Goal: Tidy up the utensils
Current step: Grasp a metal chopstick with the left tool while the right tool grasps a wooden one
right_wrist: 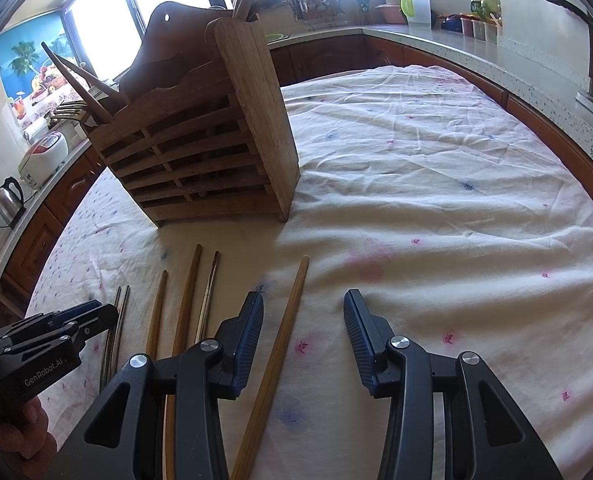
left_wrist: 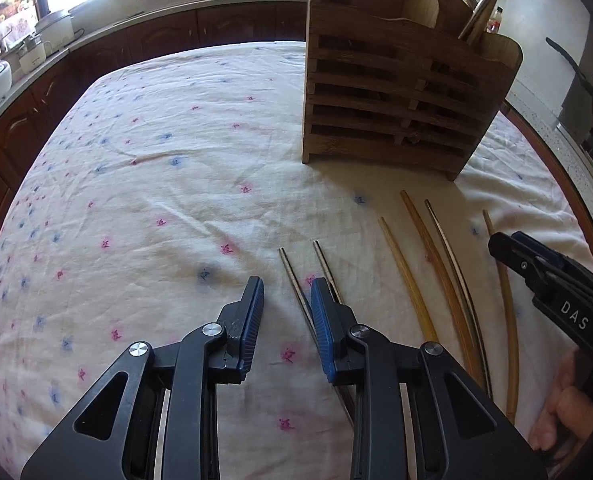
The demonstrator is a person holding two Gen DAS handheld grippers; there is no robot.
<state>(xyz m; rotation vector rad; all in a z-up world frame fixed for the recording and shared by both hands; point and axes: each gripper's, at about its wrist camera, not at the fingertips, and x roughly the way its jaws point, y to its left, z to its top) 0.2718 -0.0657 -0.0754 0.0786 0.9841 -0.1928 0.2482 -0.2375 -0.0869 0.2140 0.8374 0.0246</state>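
Left wrist: left tongs [left_wrist: 287, 294] open | right tongs [right_wrist: 303, 306] open | slatted wooden rack [left_wrist: 392, 96] | slim chopsticks [left_wrist: 406, 276]

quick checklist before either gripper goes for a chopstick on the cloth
1. Left gripper jaws apart, nothing between the pads: ok.
2. Right gripper jaws apart, nothing gripped: ok; a wooden chopstick lies on the cloth between its fingers.
3. Metal chopsticks lined up with the left gripper: not ok; they lie just off its right finger, partly under it.
4. Loose chopsticks apart enough to take one at a time: ok for the wooden ones; the metal pair lies close together.
5. Wooden holder upright on the tablecloth, already holding utensils: ok.
6. Room left in the holder's compartments: cannot tell.
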